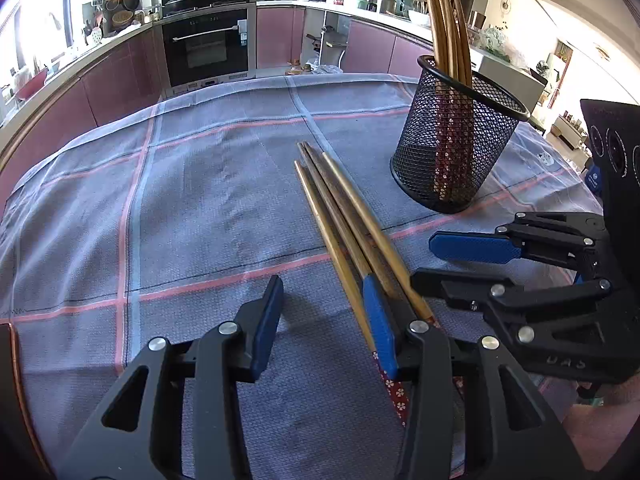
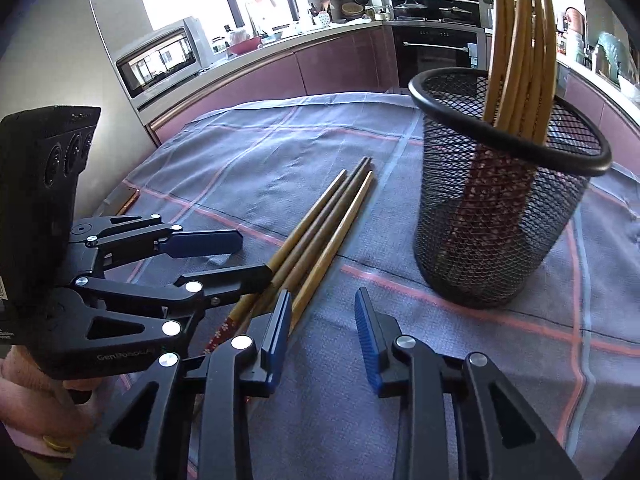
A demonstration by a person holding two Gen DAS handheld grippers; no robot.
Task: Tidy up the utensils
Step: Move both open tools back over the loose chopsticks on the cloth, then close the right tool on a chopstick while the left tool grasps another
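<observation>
Both grippers hover low over the table, which is covered with a grey-blue checked cloth. The left gripper is spread wide and grips nothing; in its own view its right finger lies over the handle ends of the loose chopsticks, though whether it touches them cannot be told. The right gripper is likewise spread and empty, its left finger just beside those same handle ends.

Judging by this layout, the step in hand is picking up the chopsticks on the cloth so they can join the ones in the holder. The next move calls for one gripper to straddle a chopstick near its handle end, close on it, lift and tip it upright over the holder's opening; the two grippers are crowded together, so one may need to give way.

The black mesh holder stands upright on the cloth, near the loose chopsticks but apart from them, with a bundle of chopsticks already leaning inside. About four loose chopsticks lie side by side, tips pointing away from the grippers. They are slim and golden-brown, with red flower-patterned handles.
</observation>
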